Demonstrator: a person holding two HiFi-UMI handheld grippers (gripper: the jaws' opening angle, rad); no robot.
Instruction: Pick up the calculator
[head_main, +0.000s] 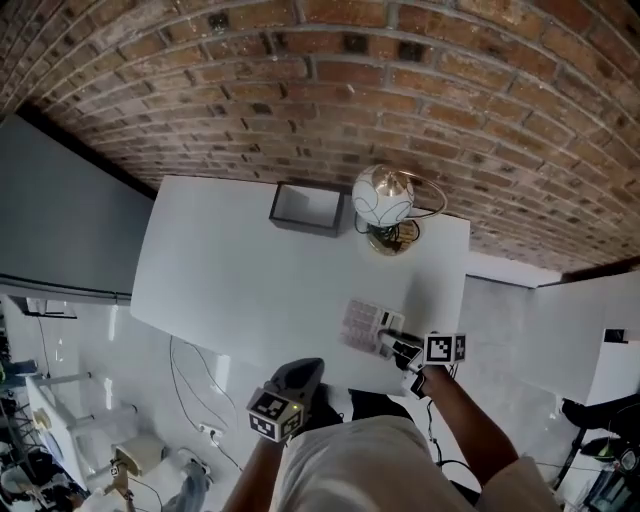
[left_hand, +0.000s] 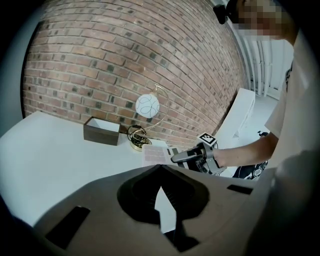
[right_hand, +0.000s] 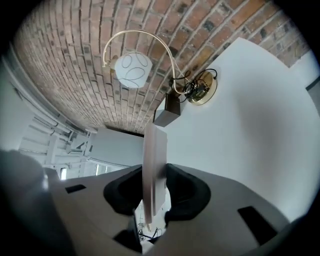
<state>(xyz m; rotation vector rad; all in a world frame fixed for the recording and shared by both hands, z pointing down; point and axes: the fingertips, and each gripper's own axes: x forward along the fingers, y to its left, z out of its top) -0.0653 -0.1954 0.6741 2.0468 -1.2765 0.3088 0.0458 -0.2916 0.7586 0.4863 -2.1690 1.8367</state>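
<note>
The calculator (head_main: 362, 323) is a flat pale slab with rows of keys, lifted off the white table (head_main: 240, 270) near its front right corner. My right gripper (head_main: 392, 343) is shut on its near end. In the right gripper view the calculator (right_hand: 155, 145) stands edge-on between the dark pads of that gripper (right_hand: 154, 175). The left gripper view shows the calculator (left_hand: 156, 152) sticking out of the right gripper (left_hand: 182, 156). My left gripper (head_main: 300, 377) hangs in front of the table's front edge, its jaws (left_hand: 160, 167) shut with nothing in them.
A globe lamp (head_main: 383, 197) on a brass ring base stands at the table's back edge by the brick wall. A dark open box (head_main: 307, 208) sits left of it. Cables hang below the table's front edge (head_main: 190, 375).
</note>
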